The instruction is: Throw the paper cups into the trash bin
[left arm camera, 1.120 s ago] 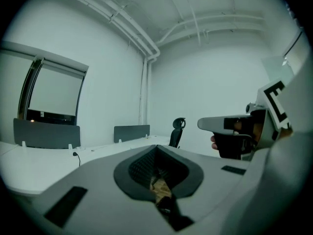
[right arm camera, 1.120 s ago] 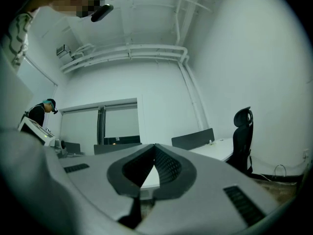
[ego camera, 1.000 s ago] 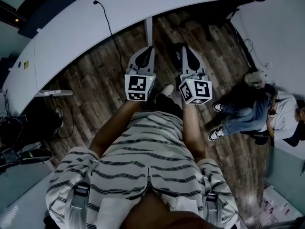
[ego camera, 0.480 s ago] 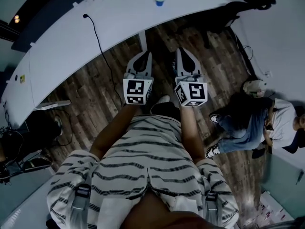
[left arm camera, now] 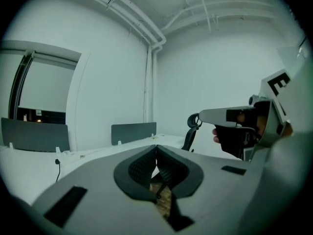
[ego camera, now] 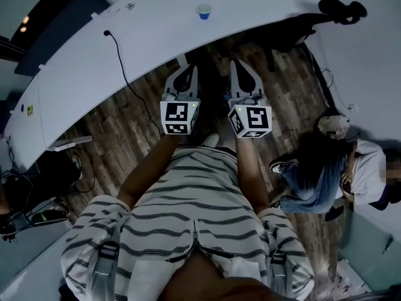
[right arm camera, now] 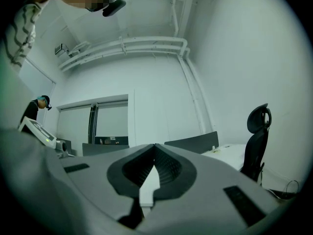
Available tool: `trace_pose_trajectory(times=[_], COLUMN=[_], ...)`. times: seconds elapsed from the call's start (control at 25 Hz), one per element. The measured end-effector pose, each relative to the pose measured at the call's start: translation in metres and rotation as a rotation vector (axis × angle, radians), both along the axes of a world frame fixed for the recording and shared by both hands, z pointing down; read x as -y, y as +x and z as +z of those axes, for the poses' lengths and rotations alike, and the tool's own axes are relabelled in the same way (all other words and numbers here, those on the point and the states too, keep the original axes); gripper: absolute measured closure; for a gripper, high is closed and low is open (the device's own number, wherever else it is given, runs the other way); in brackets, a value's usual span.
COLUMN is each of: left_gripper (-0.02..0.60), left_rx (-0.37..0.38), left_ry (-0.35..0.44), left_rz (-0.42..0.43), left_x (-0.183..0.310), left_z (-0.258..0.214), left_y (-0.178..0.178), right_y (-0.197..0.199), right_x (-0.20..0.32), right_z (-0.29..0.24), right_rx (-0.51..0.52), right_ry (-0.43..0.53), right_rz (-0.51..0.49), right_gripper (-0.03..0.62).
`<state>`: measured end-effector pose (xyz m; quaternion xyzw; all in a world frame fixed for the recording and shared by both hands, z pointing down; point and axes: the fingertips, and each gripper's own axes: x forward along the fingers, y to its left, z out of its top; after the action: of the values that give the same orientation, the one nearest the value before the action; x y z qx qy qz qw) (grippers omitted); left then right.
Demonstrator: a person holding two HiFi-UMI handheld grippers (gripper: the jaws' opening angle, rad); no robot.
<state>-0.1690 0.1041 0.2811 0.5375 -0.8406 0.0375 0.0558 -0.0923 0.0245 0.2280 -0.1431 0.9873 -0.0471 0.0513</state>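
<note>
On the white desk (ego camera: 69,74), near its far side, one cup (ego camera: 204,11) is seen standing upright. It is shown by the head view alone, well ahead of both grippers and touched by neither. A black cable (ego camera: 122,64) is laid across the desk and down over its near edge.

The left gripper (ego camera: 189,69) and the right gripper (ego camera: 236,64) are held side by side over the plank floor (ego camera: 119,124), in front of a striped shirt (ego camera: 194,212), and both are pointed toward the desk.

The jaws can be judged only in the gripper views. In the left gripper view the jaws are closed on each other with nothing gripped, and floor planks are glimpsed through the slot beneath the pads. The right gripper is shown there from the side, with a hand (left arm camera: 234,136) wrapped round its grip. In the right gripper view the jaws are likewise closed and empty.

A seated person (ego camera: 319,174) by the right wall is shown only from the head. A standing person (right arm camera: 36,106) in a cap is caught only by the right gripper view, at its left edge. A black chair (right arm camera: 257,141) stands to the right there.

Grey dividers (left arm camera: 133,130) are set along the desk. White walls enclose the room, and white pipes (right arm camera: 127,45) are run beneath the ceiling.
</note>
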Motion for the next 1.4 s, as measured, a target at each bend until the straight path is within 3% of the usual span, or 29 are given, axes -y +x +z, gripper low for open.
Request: trace_pose_trajectory(times=[0.64, 1.4], left_gripper=[0.557, 0.557], left_rx=[-0.03, -0.037], left_ry=[0.0, 0.017], left_rz=[-0.001, 0.133], left_x=[0.035, 0.093], left_z=[0.004, -0.007], left_y=[-0.027, -0.141], right_y=[-0.033, -0.132], right_x=[0.028, 0.062], right_z=[0.009, 0.009], right_rx=[-0.02, -0.054], right_ry=[-0.012, -0.012], right_rz=[-0.013, 0.128], right_gripper=[0.583, 0.583])
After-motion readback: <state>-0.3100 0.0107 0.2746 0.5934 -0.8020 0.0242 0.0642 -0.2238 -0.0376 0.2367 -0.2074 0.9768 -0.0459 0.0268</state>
